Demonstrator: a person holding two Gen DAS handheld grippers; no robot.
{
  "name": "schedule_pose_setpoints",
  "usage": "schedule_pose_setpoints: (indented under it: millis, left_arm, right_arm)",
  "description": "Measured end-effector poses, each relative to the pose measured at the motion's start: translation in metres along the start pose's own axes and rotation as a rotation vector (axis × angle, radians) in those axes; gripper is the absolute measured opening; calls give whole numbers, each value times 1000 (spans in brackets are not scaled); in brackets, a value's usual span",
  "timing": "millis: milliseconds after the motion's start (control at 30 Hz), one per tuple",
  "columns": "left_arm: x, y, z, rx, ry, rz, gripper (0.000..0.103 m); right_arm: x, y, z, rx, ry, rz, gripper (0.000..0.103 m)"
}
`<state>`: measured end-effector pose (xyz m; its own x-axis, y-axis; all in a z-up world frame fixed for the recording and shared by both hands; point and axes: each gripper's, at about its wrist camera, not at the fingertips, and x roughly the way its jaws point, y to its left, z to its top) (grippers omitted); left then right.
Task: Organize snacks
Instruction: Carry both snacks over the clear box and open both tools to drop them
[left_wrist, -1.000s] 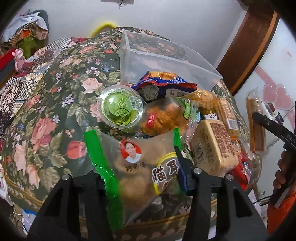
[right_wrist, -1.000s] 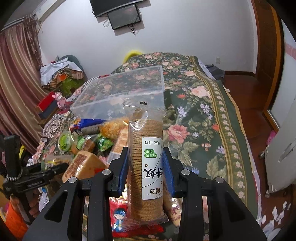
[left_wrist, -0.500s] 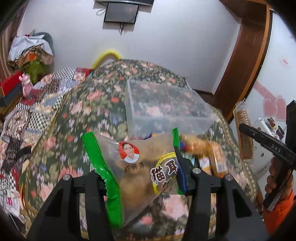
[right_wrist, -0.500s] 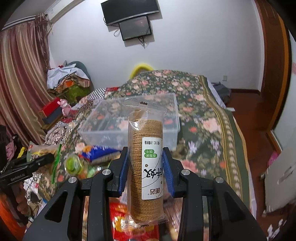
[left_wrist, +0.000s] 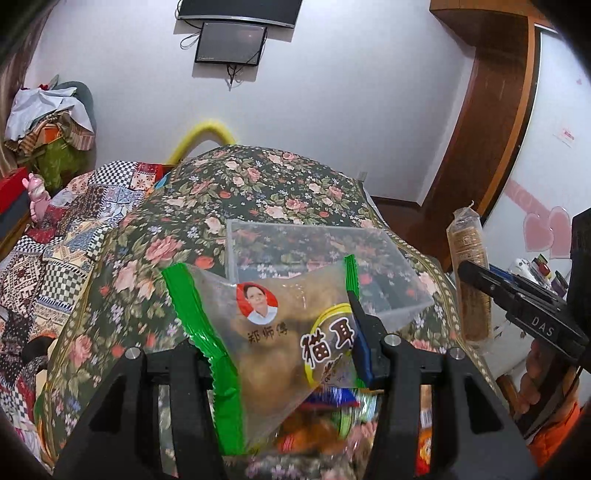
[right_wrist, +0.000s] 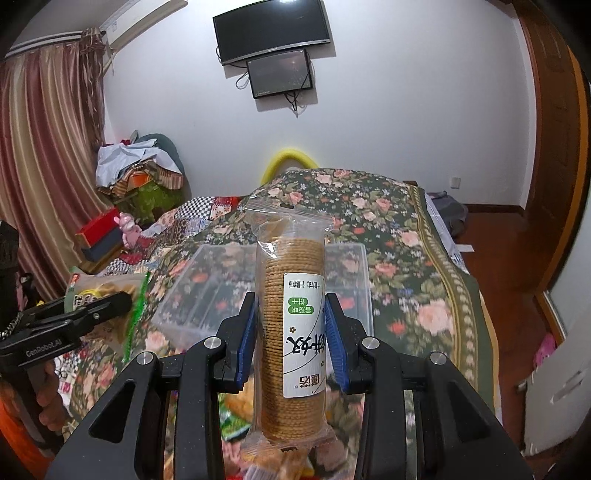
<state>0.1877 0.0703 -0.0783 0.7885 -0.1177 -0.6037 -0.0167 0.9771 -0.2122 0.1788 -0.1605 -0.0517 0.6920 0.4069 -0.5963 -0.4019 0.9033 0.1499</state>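
Observation:
My left gripper (left_wrist: 284, 354) is shut on a clear snack bag with green edges (left_wrist: 266, 332) and holds it up over the bed. My right gripper (right_wrist: 291, 332) is shut on an upright sleeve of round biscuits (right_wrist: 293, 325). A clear plastic storage box (left_wrist: 317, 258) sits on the floral bedspread just beyond both grippers; it also shows in the right wrist view (right_wrist: 221, 284). The other snacks (left_wrist: 325, 417) lie blurred below the grippers. The right gripper with the biscuits (left_wrist: 469, 273) shows at the right of the left wrist view.
The floral bedspread (right_wrist: 406, 236) covers the bed, with a patchwork quilt (left_wrist: 74, 229) to the left. Clothes and boxes are piled by the curtain (right_wrist: 140, 173). A wooden door (left_wrist: 480, 147) and floor lie to the right. Screens hang on the far wall (right_wrist: 277, 51).
Both grippers have risen and tilted up with their packs. The snack pile has dropped below view and the clear box now lies lower, in front of both.

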Motion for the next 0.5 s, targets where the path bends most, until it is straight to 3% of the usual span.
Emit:
schedule_pose_setpoints:
  millis: [267, 500]
  left_arm:
    - [41, 0, 26, 3, 15, 22, 50]
    - [79, -5, 32, 24, 54, 53, 51]
  right_arm:
    - [27, 3, 21, -34, 7, -19, 32]
    - [62, 3, 24, -69, 68, -55, 32]
